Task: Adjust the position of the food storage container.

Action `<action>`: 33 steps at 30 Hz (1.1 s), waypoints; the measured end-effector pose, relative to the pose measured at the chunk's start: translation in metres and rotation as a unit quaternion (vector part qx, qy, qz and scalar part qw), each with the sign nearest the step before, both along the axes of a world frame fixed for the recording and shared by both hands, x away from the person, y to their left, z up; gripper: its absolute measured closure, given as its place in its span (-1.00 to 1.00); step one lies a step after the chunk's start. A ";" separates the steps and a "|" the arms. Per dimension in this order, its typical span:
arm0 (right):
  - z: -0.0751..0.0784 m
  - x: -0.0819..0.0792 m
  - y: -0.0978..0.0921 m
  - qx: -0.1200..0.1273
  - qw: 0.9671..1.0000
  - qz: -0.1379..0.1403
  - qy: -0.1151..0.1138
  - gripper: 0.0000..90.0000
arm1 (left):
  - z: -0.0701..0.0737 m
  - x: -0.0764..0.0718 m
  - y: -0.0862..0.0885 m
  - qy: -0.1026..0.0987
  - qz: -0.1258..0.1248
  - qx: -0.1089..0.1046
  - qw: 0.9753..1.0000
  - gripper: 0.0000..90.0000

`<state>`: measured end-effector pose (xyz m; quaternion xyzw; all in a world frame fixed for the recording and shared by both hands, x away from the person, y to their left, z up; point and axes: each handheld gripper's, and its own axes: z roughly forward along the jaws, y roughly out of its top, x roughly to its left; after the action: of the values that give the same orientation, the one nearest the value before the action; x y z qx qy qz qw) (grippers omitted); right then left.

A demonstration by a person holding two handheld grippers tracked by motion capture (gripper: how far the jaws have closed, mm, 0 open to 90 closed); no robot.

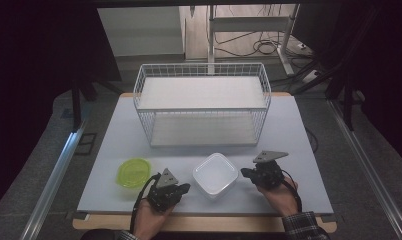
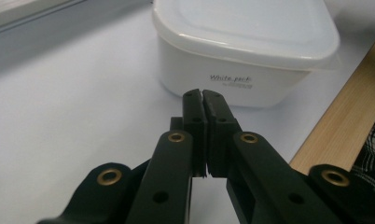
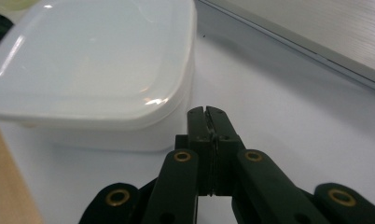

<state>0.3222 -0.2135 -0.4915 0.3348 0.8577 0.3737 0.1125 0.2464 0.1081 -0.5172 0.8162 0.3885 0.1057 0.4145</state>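
A white square lidded container sits near the table's front edge, between the two hands. It carries small dark print on its side and fills the upper left of the right gripper view. My left gripper lies just left of it, jaws shut with nothing between them. On the container's other side my right gripper points at it, also shut and empty. A round yellow-green lidded container rests left of the left gripper.
A white wire basket with a solid white shelf stands at the back middle of the pale table. The wooden front edge runs close behind both hands. Cables lie on the floor beyond the table.
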 end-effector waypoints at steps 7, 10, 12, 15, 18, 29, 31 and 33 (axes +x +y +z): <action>-0.004 0.004 0.010 -0.007 1.000 0.023 0.002 0.98 | -0.008 0.013 -0.010 0.012 0.003 0.009 1.000 0.97; -0.004 0.000 0.012 -0.010 1.000 0.028 0.004 0.98 | -0.008 0.015 -0.009 0.008 0.010 0.012 1.000 0.97; -0.004 -0.005 0.013 -0.012 0.999 0.034 0.008 0.98 | -0.008 0.017 -0.006 0.009 0.014 0.011 1.000 0.97; -0.004 -0.014 0.017 -0.013 0.999 0.046 0.007 0.98 | -0.009 0.020 -0.004 0.011 0.016 0.012 1.000 0.96; -0.004 -0.021 0.020 -0.015 0.999 0.052 0.005 0.98 | -0.010 0.023 -0.002 0.013 0.018 0.013 1.000 0.96; -0.005 -0.031 0.021 -0.008 0.999 0.045 0.019 0.97 | -0.010 0.035 -0.002 0.014 0.022 0.012 1.000 0.97; -0.005 -0.033 0.022 -0.010 0.999 0.042 0.021 0.97 | -0.010 0.038 -0.003 0.013 0.022 0.012 1.000 0.98; -0.005 -0.034 0.023 -0.011 0.999 0.042 0.020 0.97 | -0.011 0.040 -0.004 0.012 0.023 0.013 1.000 0.98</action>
<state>0.2885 -0.1907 -0.4967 0.3047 0.8773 0.3613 0.0833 0.2865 0.1042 -0.5280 0.8136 0.4106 0.1101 0.3967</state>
